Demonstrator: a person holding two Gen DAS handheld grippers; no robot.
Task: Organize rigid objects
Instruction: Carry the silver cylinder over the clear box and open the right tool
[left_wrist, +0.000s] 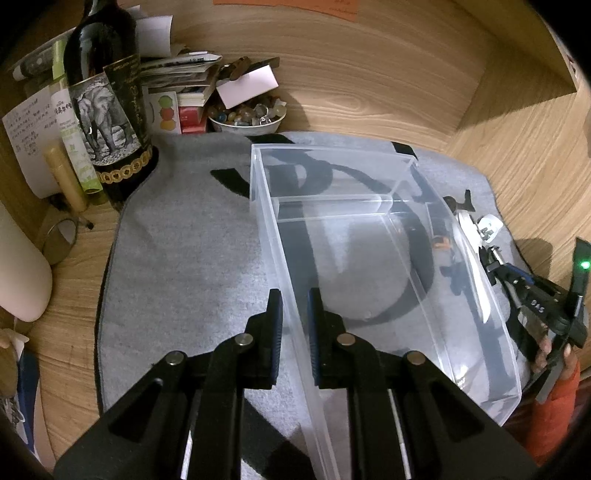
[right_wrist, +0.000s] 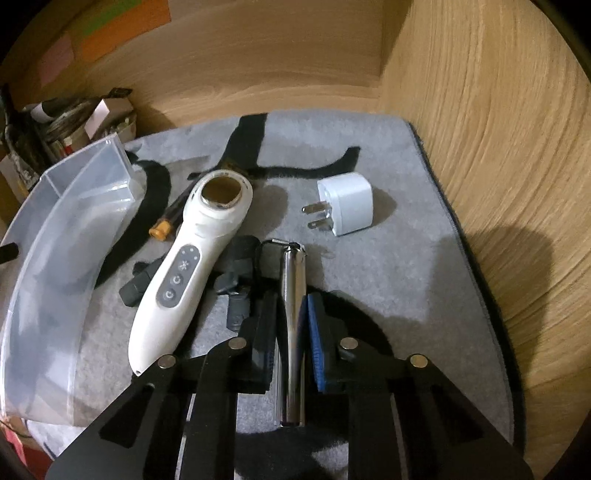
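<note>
My left gripper (left_wrist: 295, 306) is shut on the left wall of a clear plastic box (left_wrist: 388, 236) that stands empty on a grey mat (left_wrist: 184, 258). My right gripper (right_wrist: 291, 314) is shut on a silver metal trimmer (right_wrist: 293, 332), held above the mat (right_wrist: 406, 277). Beside it lie a white handheld device with buttons (right_wrist: 192, 266), a white plug adapter (right_wrist: 347, 208), a tube with an orange cap (right_wrist: 162, 229) and dark small parts (right_wrist: 236, 280). The box (right_wrist: 55, 258) shows at the left of the right wrist view. The right gripper (left_wrist: 532, 295) shows at the box's right.
A wine bottle with an elephant label (left_wrist: 107, 110), tubes, papers and a bowl of stones (left_wrist: 247, 118) crowd the back left corner. Wooden walls (right_wrist: 498, 184) close in at the back and right. A white rounded object (left_wrist: 22, 273) is at the far left.
</note>
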